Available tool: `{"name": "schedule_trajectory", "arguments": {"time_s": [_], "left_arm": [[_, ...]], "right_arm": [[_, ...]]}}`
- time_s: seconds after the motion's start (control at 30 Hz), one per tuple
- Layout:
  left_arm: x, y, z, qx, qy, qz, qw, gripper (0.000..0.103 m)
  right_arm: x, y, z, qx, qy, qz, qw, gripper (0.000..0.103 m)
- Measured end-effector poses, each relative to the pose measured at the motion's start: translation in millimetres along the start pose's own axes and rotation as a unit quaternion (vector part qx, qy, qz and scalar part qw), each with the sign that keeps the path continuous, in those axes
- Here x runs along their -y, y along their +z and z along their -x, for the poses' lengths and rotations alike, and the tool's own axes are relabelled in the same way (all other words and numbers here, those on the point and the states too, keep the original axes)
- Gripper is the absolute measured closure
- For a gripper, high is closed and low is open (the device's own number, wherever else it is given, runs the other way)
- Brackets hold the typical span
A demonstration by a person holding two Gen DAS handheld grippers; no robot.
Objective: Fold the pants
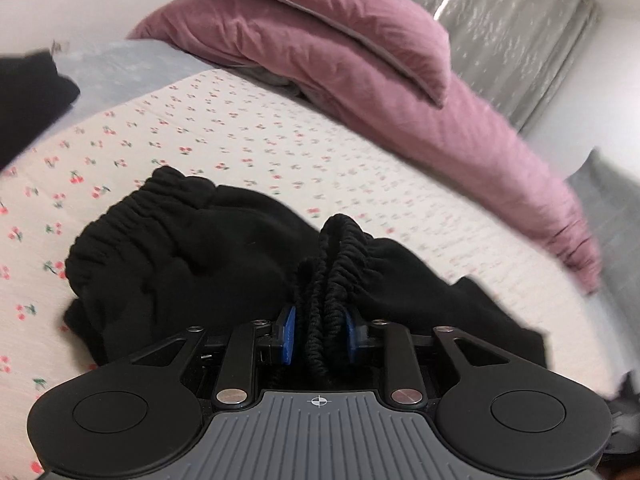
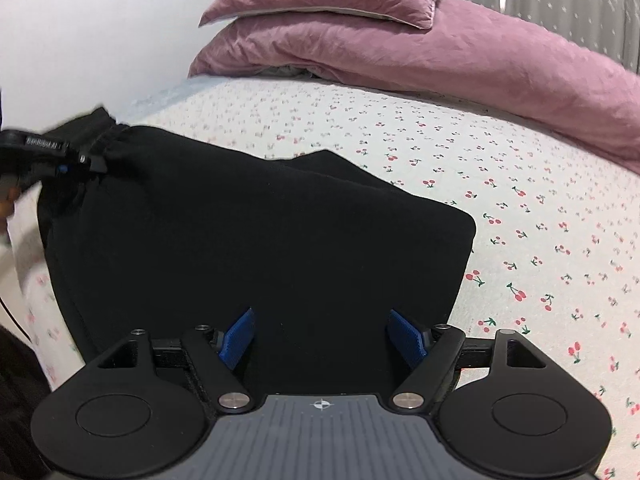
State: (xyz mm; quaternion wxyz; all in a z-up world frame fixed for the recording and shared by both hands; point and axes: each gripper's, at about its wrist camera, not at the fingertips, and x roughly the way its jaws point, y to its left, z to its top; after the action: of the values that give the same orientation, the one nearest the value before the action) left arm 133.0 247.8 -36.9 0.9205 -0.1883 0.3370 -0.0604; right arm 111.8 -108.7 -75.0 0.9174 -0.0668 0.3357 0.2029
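Black pants (image 2: 260,240) lie folded on the cherry-print bed sheet (image 2: 520,200). In the left wrist view my left gripper (image 1: 320,332) is shut on the bunched elastic waistband (image 1: 336,272) of the pants (image 1: 180,264), lifting it slightly. The left gripper also shows in the right wrist view (image 2: 76,160), at the pants' far left corner. My right gripper (image 2: 320,340) is open, its blue pads (image 2: 238,338) spread over the near edge of the pants, holding nothing.
Two mauve pillows (image 2: 360,32) and a mauve duvet (image 1: 500,152) lie at the head of the bed. Another dark cloth (image 1: 28,96) sits at the far left. A white wall (image 2: 100,20) and grey curtain (image 1: 520,32) stand behind.
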Motion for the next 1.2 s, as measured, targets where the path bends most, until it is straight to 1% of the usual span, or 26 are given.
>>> {"name": "schedule_trajectory", "arguments": {"time_s": [0.07,0.13,0.17,0.2,0.27,0.3,0.37,0.4,0.5,0.53,0.57,0.63,0.67,0.73,0.8,0.83,0.9,0.97,1.03,1.07,1.1,1.13,1.17,1.2], "left_arm": [[6,-2,-3,0.001,0.018,-0.029,0.9994,0.073],[13,-4,2,0.016,0.024,-0.045,0.9986,0.063],[16,-4,7,0.029,0.026,-0.053,0.9978,0.046],[20,-5,14,0.052,0.03,-0.061,0.9963,0.031],[29,-8,25,0.091,0.037,-0.077,0.9922,0.021],[33,-9,29,0.101,0.039,-0.084,0.9906,0.021],[39,-9,33,0.105,0.032,-0.085,0.9903,0.02],[42,-11,34,0.102,0.02,-0.083,0.9911,0.02],[57,-20,32,0.082,-0.023,-0.09,0.9923,0.019],[64,-24,28,0.073,-0.037,-0.099,0.9918,0.019],[72,-29,24,0.062,-0.051,-0.11,0.9907,0.019],[91,-42,17,0.038,-0.08,-0.137,0.9865,0.019],[99,-50,13,0.026,-0.094,-0.151,0.9837,0.019],[118,-66,5,0.0,-0.121,-0.182,0.9759,0.019],[134,-83,-1,-0.023,-0.143,-0.217,0.9655,0.019],[142,-92,-4,-0.031,-0.152,-0.238,0.9588,0.019],[152,-111,-6,-0.045,-0.165,-0.285,0.9432,0.02],[158,-129,-9,-0.062,-0.171,-0.336,0.9239,0.02],[156,-144,0,-0.034,-0.172,-0.376,0.91,0.02],[153,-145,3,-0.036,-0.176,-0.378,0.9083,0.02],[150,-142,5,-0.049,-0.184,-0.367,0.9106,0.02],[146,-138,6,-0.062,-0.193,-0.36,0.9108,0.02],[142,-135,7,-0.07,-0.199,-0.361,0.9084,0.019],[140,-136,11,-0.076,-0.203,-0.371,0.903,0.019]], "right_arm": [[-8,-5,-3,-0.005,-0.022,0.037,0.999,0.025],[-10,-7,2,0.0,-0.029,0.051,0.998,0.025],[-9,-8,5,0.001,-0.029,0.051,0.998,0.024],[-6,-8,10,0.004,-0.028,0.047,0.999,0.024],[3,-9,16,0.008,-0.028,0.027,0.999,0.021],[9,-9,19,0.008,-0.025,0.011,1.0,0.021],[20,-10,24,0.005,-0.015,-0.023,1.0,0.021],[27,-11,26,0.002,-0.006,-0.045,0.999,0.021],[45,-19,33,-0.018,0.04,-0.112,0.993,0.026],[52,-22,35,-0.025,0.057,-0.134,0.989,0.029],[57,-26,37,-0.031,0.07,-0.152,0.985,0.036],[62,-34,41,-0.04,0.103,-0.183,0.977,0.044],[65,-37,42,-0.043,0.119,-0.197,0.972,0.046],[65,-42,45,-0.049,0.151,-0.223,0.962,0.046],[64,-47,47,-0.054,0.17,-0.232,0.956,0.047],[63,-50,50,-0.056,0.176,-0.232,0.955,0.048],[60,-55,52,-0.057,0.179,-0.223,0.957,0.05],[56,-60,53,-0.058,0.179,-0.203,0.961,0.052],[48,-64,58,-0.05,0.171,-0.158,0.971,0.056],[43,-65,62,-0.047,0.166,-0.134,0.976,0.057],[37,-67,67,-0.042,0.159,-0.107,0.98,0.057],[33,-67,69,-0.041,0.156,-0.093,0.983,0.056],[31,-68,71,-0.043,0.155,-0.085,0.983,0.056],[28,-70,75,-0.047,0.156,-0.076,0.984,0.056]]}}
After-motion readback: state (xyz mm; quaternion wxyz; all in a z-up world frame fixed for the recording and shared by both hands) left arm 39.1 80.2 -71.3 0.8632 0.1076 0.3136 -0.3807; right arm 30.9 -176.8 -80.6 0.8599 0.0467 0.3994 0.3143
